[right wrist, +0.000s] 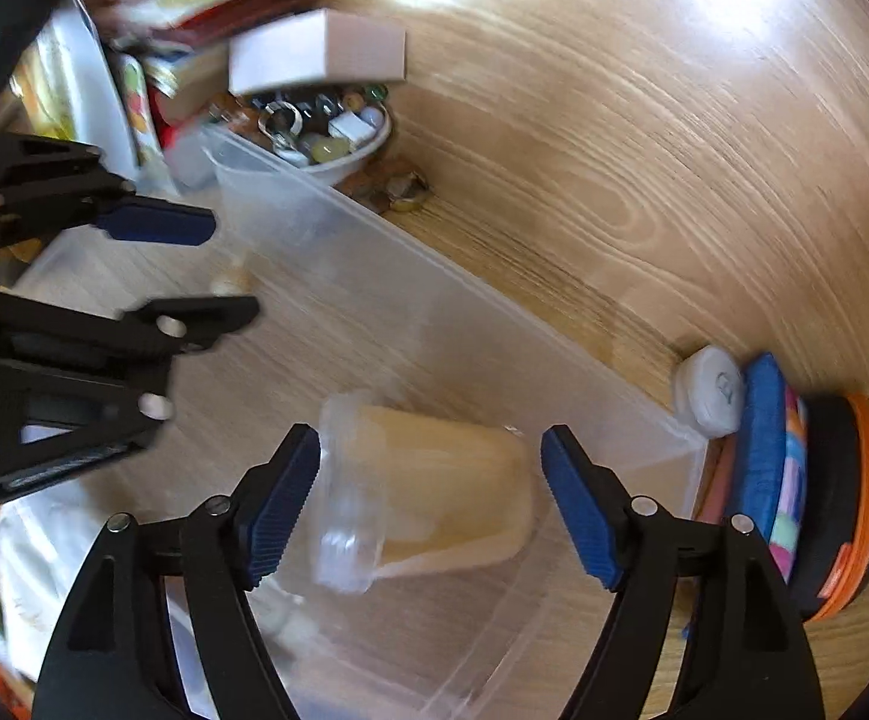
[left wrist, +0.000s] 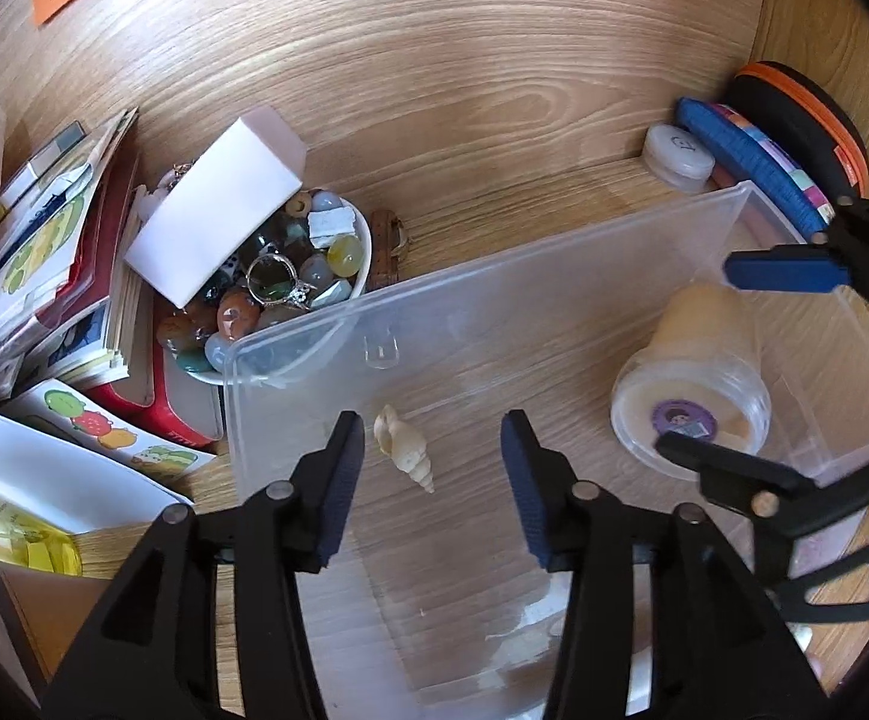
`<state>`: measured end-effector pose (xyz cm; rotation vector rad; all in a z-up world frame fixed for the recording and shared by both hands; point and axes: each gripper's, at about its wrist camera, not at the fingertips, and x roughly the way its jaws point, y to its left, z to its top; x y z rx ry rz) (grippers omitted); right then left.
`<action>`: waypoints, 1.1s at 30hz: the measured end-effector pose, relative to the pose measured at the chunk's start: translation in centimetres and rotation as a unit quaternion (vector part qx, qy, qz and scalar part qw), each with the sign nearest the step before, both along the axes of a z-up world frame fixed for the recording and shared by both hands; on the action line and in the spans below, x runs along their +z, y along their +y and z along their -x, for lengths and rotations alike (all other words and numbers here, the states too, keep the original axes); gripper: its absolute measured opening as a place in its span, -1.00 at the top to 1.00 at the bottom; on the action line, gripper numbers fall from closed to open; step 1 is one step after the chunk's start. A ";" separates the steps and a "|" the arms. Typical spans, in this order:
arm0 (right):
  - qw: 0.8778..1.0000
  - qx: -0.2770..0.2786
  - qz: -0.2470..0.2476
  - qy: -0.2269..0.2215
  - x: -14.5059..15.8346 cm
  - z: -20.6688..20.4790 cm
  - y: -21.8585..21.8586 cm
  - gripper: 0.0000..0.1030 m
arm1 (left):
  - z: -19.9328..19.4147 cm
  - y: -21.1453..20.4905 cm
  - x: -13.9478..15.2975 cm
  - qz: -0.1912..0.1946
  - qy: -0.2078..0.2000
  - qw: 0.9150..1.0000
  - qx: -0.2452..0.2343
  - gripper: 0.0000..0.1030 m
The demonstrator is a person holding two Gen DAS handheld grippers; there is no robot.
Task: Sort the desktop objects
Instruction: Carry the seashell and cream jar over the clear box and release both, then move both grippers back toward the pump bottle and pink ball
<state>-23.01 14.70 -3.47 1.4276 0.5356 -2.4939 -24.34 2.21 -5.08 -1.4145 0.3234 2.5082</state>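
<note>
Both sets of jaws stand spread and grip nothing. The left gripper [left wrist: 432, 480] hangs over a small cream spiral seashell [left wrist: 404, 447] lying on the floor of a clear, shallow plastic storage box [left wrist: 290, 339]. The right gripper [right wrist: 430, 501] straddles a clear plastic jar of pale yellow contents [right wrist: 434, 489], which lies on its side in the same box, its purple label visible in the left view.

The jar looks already sorted, so the sensible next move is to lift the right gripper straight up, clear of the thin walls, and keep the two tools from colliding.

Just outside the box's far corner sits a white bowl [left wrist: 362, 228] heaped with polished stones and a ring, a white cardboard carton [left wrist: 218, 210] resting across it. Stacked booklets [left wrist: 62, 276] crowd the left. A white round lid [left wrist: 677, 159] and a blue-and-orange disc stack [left wrist: 794, 138] sit against the back. The surface is light wood-grain desk [left wrist: 494, 60]; little of the room shows.
</note>
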 end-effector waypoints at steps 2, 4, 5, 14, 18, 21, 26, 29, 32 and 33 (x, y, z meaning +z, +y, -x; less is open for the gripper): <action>1.000 -0.002 -0.009 0.013 0.1 -0.4 -0.4 -0.46 | 0.1 -0.2 0.0 -0.001 0.000 1.000 -0.004 0.06; 1.000 -0.006 -0.012 0.020 0.5 -0.7 -0.4 -0.46 | 0.0 -0.5 0.1 -0.003 0.001 1.000 -0.003 -0.01; 1.000 -0.008 -0.006 0.020 0.7 -1.0 -0.2 -0.46 | -0.1 -0.5 0.2 -0.004 0.003 1.000 -0.002 -0.09; 0.998 -0.033 0.032 0.047 2.8 -1.8 2.2 -0.46 | -3.6 -2.2 3.7 0.000 0.051 0.998 0.020 -0.40; 0.995 -0.046 0.068 0.056 4.6 -3.6 3.6 -0.46 | -6.5 -3.2 5.9 0.005 0.082 0.996 0.024 -0.46; 0.992 -0.051 0.092 0.069 6.0 -5.7 4.1 -0.47 | -9.2 -3.1 7.1 0.002 0.098 0.995 0.023 -0.54; 0.986 -0.057 0.122 0.096 7.5 -9.7 4.4 -0.61 | -14.0 -2.8 8.1 0.007 0.127 0.992 0.024 -0.68; 0.983 -0.051 0.139 0.104 7.8 -12.2 4.4 -0.61 | -16.1 -2.5 7.8 0.001 0.129 0.991 0.021 -0.70; 0.982 -0.050 0.141 0.113 7.8 -14.3 4.0 -0.61 | -18.3 -2.3 7.4 -0.001 0.131 0.991 0.021 -0.70; 0.982 -0.048 0.142 0.115 7.7 -14.9 3.9 -0.61 | -19.0 -2.1 7.2 -0.002 0.130 0.991 0.019 -0.70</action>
